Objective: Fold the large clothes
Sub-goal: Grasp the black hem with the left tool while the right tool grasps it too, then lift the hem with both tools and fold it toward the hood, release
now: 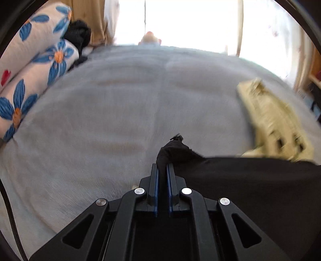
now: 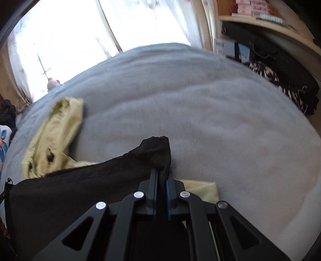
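Observation:
A black garment [image 1: 250,180] lies stretched across the near side of a grey bed cover [image 1: 120,104]. My left gripper [image 1: 162,166] is shut on its left corner, and a bunch of black cloth sticks up past the fingertips. In the right wrist view the same black garment [image 2: 80,188] runs off to the left, and my right gripper [image 2: 162,170] is shut on its right corner. A pale yellow garment [image 1: 274,120] lies on the bed beyond the black one. The yellow garment [image 2: 54,136] shows partly under the black cloth in the right wrist view.
Floral pillows [image 1: 36,60] with blue flowers are stacked at the bed's left side, a dark item [image 1: 79,34] beside them. Bright curtained windows [image 2: 80,36] stand behind the bed. Shelves with boxes [image 2: 252,8] and dark bags [image 2: 280,66] are at the right.

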The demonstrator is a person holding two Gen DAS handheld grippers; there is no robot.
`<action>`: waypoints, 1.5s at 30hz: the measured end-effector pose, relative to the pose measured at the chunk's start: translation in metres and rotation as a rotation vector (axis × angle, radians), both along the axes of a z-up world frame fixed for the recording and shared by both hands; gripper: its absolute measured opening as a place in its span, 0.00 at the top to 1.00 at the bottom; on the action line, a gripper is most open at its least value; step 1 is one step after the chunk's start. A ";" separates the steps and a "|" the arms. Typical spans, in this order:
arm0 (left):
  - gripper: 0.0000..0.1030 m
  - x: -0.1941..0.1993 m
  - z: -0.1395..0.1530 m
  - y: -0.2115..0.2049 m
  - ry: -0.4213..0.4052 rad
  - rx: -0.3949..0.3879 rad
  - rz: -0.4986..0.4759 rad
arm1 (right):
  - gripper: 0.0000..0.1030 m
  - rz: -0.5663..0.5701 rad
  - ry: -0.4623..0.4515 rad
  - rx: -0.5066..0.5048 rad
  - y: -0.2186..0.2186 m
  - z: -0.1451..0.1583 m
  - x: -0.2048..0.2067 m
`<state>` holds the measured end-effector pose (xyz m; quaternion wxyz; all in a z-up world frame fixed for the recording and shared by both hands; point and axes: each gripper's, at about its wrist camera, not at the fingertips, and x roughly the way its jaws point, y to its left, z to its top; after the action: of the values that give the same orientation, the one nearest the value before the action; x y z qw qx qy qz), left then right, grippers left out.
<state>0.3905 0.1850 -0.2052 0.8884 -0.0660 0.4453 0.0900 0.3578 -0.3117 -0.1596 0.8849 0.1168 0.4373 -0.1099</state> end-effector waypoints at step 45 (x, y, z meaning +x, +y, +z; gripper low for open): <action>0.63 -0.162 0.026 -0.031 0.050 -0.172 0.008 | 0.43 0.088 -0.082 0.022 0.087 0.038 -0.163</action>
<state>0.2286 0.1544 -0.1789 0.8677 -0.1417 0.4730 0.0563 0.1948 -0.2246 -0.1217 0.9046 0.1116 0.4067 -0.0615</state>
